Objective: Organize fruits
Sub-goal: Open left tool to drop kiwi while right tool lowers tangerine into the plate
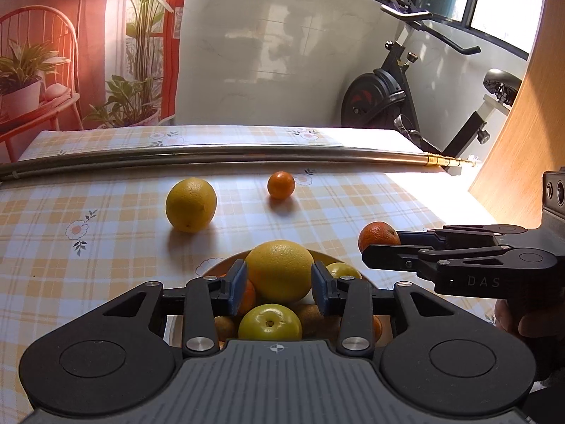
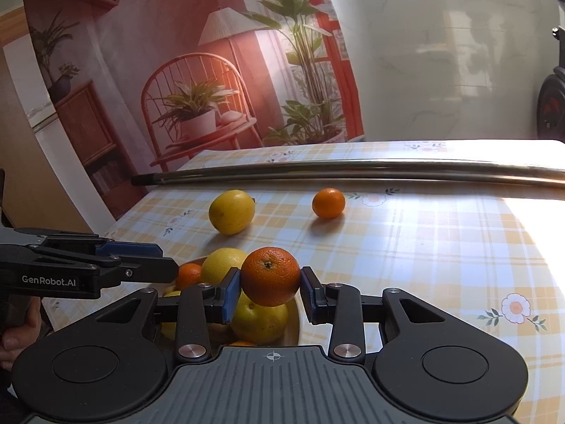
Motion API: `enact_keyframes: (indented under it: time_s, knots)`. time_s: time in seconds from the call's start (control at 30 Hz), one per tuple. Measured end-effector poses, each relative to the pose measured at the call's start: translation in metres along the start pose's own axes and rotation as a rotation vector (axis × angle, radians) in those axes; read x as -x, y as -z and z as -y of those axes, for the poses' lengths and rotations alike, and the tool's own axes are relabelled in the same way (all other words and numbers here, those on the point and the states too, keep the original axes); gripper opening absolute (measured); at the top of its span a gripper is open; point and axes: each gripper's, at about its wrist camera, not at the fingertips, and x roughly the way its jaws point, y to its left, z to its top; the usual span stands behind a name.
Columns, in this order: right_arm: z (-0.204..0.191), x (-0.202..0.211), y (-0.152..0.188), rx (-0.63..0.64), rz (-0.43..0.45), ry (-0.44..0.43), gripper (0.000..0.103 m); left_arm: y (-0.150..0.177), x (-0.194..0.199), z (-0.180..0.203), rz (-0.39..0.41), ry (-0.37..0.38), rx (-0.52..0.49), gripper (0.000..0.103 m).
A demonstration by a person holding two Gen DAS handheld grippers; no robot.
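A bowl (image 1: pixel 330 256) heaped with fruit stands on the checked tablecloth just below both grippers. My left gripper (image 1: pixel 279 284) is open over it, and the big yellow citrus (image 1: pixel 279 268) on top of the pile lies just past its tips. From the right wrist view that left gripper (image 2: pixel 167 258) has nothing between its fingers. My right gripper (image 2: pixel 271 289) is shut on a small orange (image 2: pixel 270 275), held above the bowl's right side. Farther back, a loose yellow citrus (image 1: pixel 190 205) and a loose small orange (image 1: pixel 280 185) lie on the table.
Long metal rods (image 1: pixel 212 157) cross the table behind the loose fruit. A green apple (image 1: pixel 270 321) and brown fruits fill the bowl's near side. An exercise bike (image 1: pixel 388 99) stands beyond the table's far right and a wooden panel (image 1: pixel 522 141) at its right edge.
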Motion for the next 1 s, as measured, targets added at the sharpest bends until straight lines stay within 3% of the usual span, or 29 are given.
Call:
enact_keyframes:
  time_s: [0.1, 0.23, 0.53, 0.73, 1.0]
  knots:
    - [-0.008, -0.002, 0.000, 0.016, -0.024, -0.018, 0.033, -0.001, 0.009, -0.007, 0.002, -0.036, 0.020, 0.046]
    - [-0.021, -0.004, 0.002, 0.032, -0.064, -0.036, 0.033, 0.002, 0.020, -0.014, 0.003, -0.067, 0.029, 0.058]
    - [-0.054, -0.016, 0.012, 0.110, -0.173, -0.049, 0.033, 0.019, 0.033, -0.027, 0.027, -0.107, 0.059, 0.061]
    - [-0.069, -0.022, 0.018, 0.160, -0.243, -0.077, 0.033, 0.023, 0.038, -0.034, 0.049, -0.088, 0.089, 0.062]
    - [-0.073, -0.034, 0.024, 0.179, -0.303, -0.049, 0.033, 0.030, 0.033, -0.041, 0.036, -0.077, 0.134, 0.062]
